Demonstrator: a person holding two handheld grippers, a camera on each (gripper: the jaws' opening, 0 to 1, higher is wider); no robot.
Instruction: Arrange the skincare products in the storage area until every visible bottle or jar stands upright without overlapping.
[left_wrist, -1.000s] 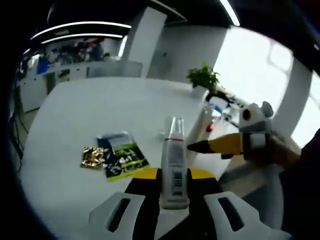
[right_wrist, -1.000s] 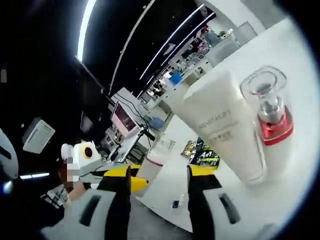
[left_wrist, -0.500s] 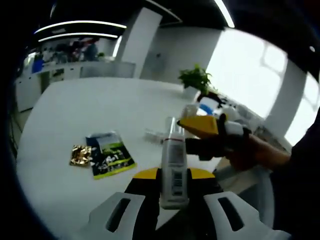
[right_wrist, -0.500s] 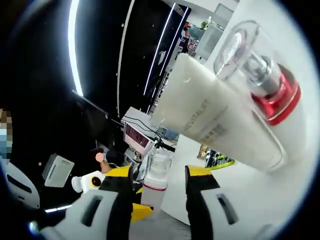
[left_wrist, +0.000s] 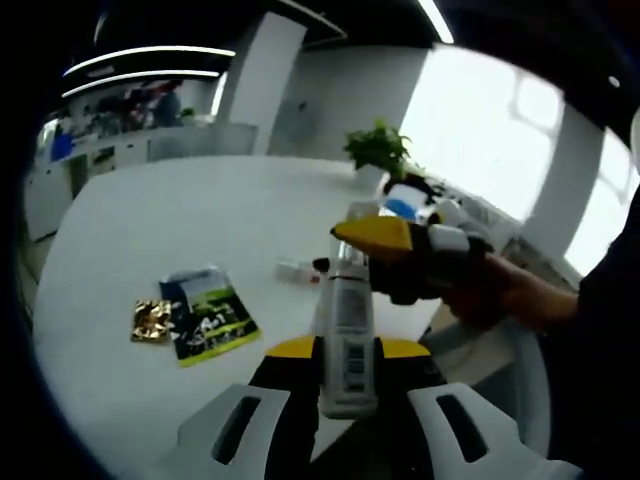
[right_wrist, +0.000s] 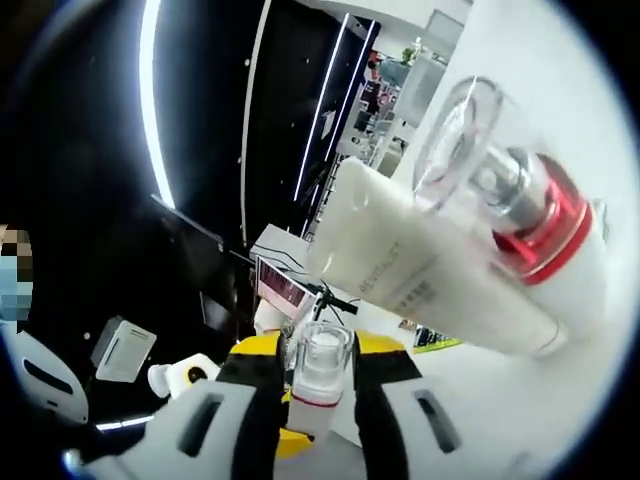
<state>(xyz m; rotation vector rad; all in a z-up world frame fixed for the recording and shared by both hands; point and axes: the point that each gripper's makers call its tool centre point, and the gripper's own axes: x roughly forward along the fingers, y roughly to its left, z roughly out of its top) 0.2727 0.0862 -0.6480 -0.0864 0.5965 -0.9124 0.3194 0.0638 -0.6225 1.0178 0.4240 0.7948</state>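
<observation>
My left gripper (left_wrist: 347, 347) is shut on the lower body of a white bottle (left_wrist: 346, 325) with a barcode label, held upright over the near edge of the white table (left_wrist: 180, 220). My right gripper (left_wrist: 372, 262), held by a hand, reaches in from the right across the bottle's top. In the right gripper view its yellow-tipped jaws (right_wrist: 317, 352) press on the clear cap of that white bottle (right_wrist: 319, 372). Beyond it a white tube (right_wrist: 430, 265) and a bottle with a red collar and clear cap (right_wrist: 530, 215) stand close together on the table.
A green-and-black packet (left_wrist: 208, 320) and a gold wrapper (left_wrist: 152, 320) lie flat on the table's left. A small item (left_wrist: 297, 270) lies mid-table. A potted plant (left_wrist: 378, 150) and more products (left_wrist: 410, 195) sit at the far right edge.
My right gripper has moved in over the bottle's cap and its jaws have narrowed onto it. The left gripper keeps the same hold on the bottle.
</observation>
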